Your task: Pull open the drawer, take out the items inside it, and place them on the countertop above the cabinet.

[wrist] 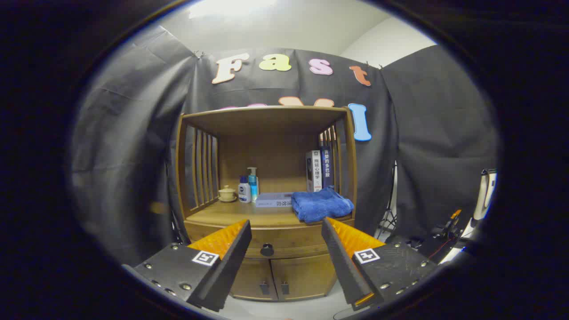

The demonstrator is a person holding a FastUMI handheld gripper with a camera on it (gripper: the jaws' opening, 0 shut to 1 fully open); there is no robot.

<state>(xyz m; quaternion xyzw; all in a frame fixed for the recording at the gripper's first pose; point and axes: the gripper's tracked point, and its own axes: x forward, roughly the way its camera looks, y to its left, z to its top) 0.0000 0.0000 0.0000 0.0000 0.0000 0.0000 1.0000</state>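
A wooden cabinet (266,133) stands ahead against the black cloth wall. Its drawer (284,246) sits shut under the countertop (235,214), with a dark round knob (267,250) at its middle. My gripper (286,231) is open, some way in front of the cabinet. The knob shows in the gap between the two orange-and-black fingers (222,242), closer to the left one and beyond both. Nothing is held. The drawer's inside is hidden.
On the countertop lie a folded blue towel (321,204), a flat box (274,200), two pump bottles (249,186), a small lidded cup (227,194) and upright books (320,170). Two lower doors (284,278) sit under the drawer. Tripod gear (444,226) stands at the right.
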